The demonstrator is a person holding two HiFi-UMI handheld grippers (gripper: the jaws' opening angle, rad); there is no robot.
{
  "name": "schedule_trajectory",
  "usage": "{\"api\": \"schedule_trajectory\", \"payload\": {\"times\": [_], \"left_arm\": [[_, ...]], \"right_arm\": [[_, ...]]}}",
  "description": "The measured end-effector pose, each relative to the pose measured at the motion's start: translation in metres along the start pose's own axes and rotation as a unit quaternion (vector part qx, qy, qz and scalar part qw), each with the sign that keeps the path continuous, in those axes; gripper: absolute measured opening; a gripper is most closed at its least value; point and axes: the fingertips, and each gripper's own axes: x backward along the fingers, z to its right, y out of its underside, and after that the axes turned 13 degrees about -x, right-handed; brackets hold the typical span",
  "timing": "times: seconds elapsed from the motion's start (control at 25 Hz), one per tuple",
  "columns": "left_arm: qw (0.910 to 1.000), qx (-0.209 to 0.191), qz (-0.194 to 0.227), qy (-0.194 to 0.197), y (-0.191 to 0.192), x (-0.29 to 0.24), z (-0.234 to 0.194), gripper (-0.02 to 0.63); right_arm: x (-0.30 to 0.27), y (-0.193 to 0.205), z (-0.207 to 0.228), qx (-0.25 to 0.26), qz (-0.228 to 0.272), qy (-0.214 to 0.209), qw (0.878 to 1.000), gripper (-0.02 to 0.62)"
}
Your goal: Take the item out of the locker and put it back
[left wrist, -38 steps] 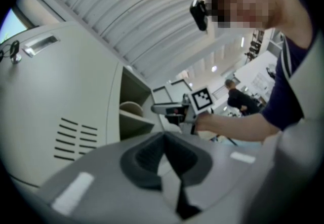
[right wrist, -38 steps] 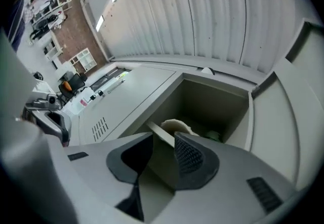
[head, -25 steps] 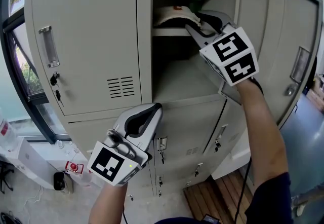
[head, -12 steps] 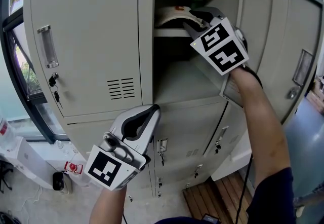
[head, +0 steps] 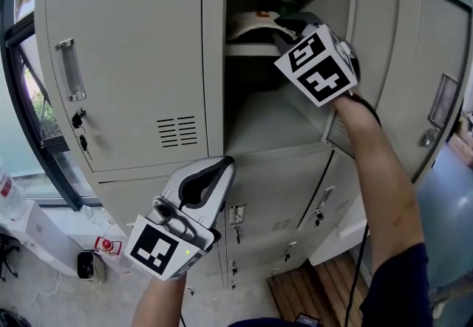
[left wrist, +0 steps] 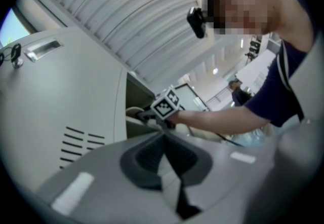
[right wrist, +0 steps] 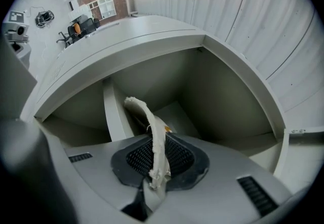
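- We find the right gripper (head: 282, 28) jaws, which have just been closing, pinching the item (right wrist: 155, 142) by its edge; it lies straight ahead on the shelf (head: 244, 49).
- Left gripper (head: 222, 166) is closed, empty and farther off.

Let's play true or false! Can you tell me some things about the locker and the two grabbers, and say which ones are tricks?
1. The locker door in the middle stands open. True.
2. The right gripper holds nothing. False: its jaws have just been closing, and they pinch the edge of the white cap.
3. The left gripper has its jaws together with nothing between them. True.
4. The white cap lies on the bottom of the locker. False: it sits on the upper shelf.
5. Keys hang from the lock of the closed door on the left. True.
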Motion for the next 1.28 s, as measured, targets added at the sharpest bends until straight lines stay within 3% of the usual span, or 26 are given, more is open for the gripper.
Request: {"api": "schedule_trajectory", "payload": {"times": [0.4,0.56,0.8,1.0,1.28], "left_arm": [[0.9999,0.007,0.014,0.002,-0.005,0.002,0.001,0.003],[1.0,0.004,-0.005,-0.002,-0.002,0.005,0.002,0.003],[0.9996,0.005,0.027,0.007,-0.02,0.006,0.006,0.003],[0.9999,-0.007,-0.001,0.008,-0.017,0.01,0.011,0.003],[0.9998,-0.007,0.003,0.016,-0.029,0.013,0.021,0.003]], "right_arm": [[0.008,-0.009,0.015,0.005,0.013,0.034,0.999,0.021],[0.014,-0.013,0.021,0.008,0.017,0.048,0.999,0.021],[0.029,-0.026,0.031,0.009,0.029,0.067,0.997,0.021],[0.049,-0.038,0.04,0.008,0.039,0.085,0.996,0.02],[0.081,-0.062,0.049,0.017,0.061,0.101,0.993,0.021]]}}
